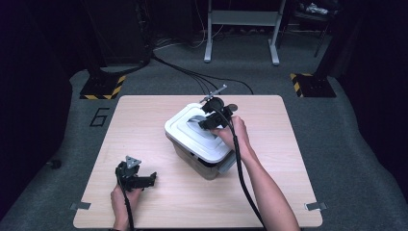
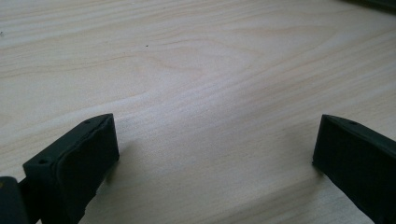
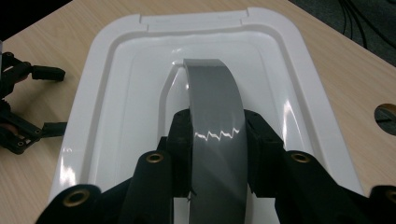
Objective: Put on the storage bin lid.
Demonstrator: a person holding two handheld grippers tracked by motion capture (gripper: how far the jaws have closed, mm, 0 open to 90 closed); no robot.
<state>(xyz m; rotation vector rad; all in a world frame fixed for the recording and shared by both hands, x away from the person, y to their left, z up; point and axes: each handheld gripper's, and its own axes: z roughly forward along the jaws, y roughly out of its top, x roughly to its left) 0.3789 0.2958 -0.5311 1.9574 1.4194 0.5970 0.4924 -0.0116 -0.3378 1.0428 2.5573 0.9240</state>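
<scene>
We have the right gripper (image 3: 217, 140) pinching the grey lid handle (image 3: 215, 107) of the white storage bin (image 1: 199, 139) at frame centre; left gripper (image 2: 215, 154) spread, lower left on the wooden table (image 1: 159, 202).

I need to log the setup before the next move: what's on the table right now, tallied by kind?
Storage boxes, grey, with a white lid and grey handle: 1
Handheld tongs: 2, the left tongs open over bare table, the right tongs shut on the handle
Total: 3
</scene>
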